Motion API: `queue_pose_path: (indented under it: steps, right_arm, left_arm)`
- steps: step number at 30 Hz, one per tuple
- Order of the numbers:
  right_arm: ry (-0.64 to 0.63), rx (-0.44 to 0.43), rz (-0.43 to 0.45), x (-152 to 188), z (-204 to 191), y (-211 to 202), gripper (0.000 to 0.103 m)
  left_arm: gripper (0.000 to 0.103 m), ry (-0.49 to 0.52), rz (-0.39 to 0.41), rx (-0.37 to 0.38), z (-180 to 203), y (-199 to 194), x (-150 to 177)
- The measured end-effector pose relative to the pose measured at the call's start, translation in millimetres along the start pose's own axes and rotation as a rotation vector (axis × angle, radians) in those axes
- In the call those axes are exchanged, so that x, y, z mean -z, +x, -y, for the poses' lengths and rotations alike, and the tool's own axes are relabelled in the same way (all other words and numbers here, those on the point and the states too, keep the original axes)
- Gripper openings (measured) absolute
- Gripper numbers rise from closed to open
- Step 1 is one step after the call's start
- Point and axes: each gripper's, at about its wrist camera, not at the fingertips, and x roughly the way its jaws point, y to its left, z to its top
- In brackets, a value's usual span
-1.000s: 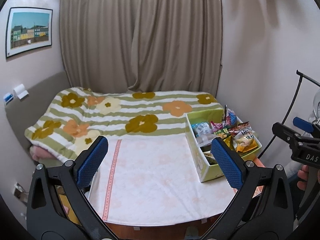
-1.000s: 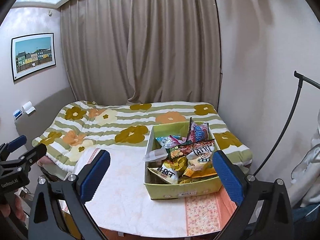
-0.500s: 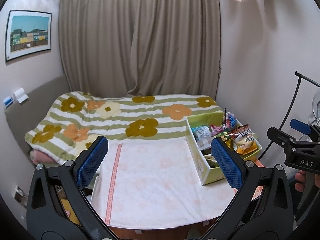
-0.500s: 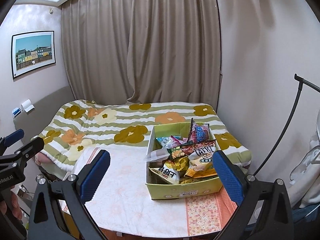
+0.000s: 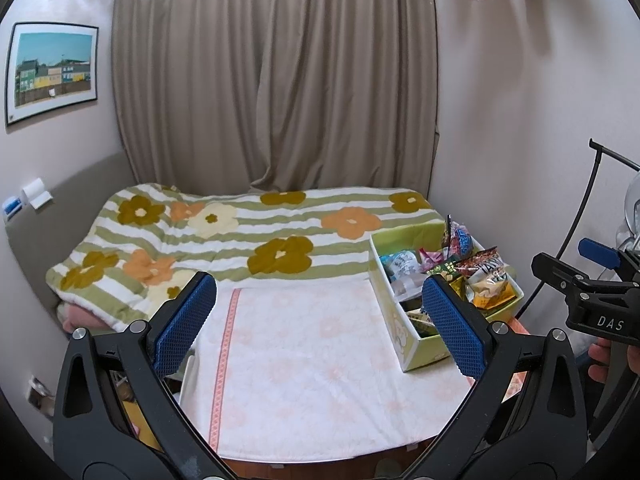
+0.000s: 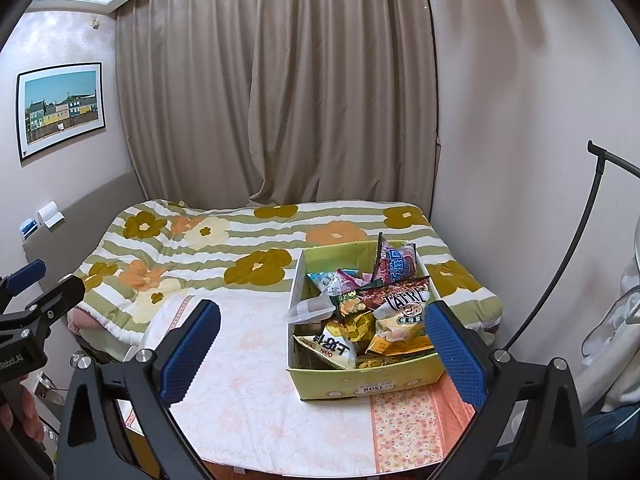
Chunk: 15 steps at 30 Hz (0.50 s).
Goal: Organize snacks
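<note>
Both grippers, the left gripper (image 5: 320, 324) and the right gripper (image 6: 324, 350), hover above the table with blue-padded jaws spread wide, gripping nothing. Crinkly snack bags (image 6: 372, 304) are heaped in a pale green cardboard box (image 6: 360, 386) standing on the right part of a white floral tablecloth (image 5: 304, 344). Behind the table lies a green-striped flowered quilt (image 5: 240, 232), backed by beige curtains (image 6: 280, 92).
</note>
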Motion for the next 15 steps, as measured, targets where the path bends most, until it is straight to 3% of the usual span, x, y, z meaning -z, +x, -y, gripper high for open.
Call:
queue_pose_path:
  steps: [15]
  right_arm:
    - [0.001,0.004,0.001,0.1,2.6,2.8,0.102]
  left_arm:
    - [0.102,0.006,0.002,0.0,0.7,4.7,-0.5]
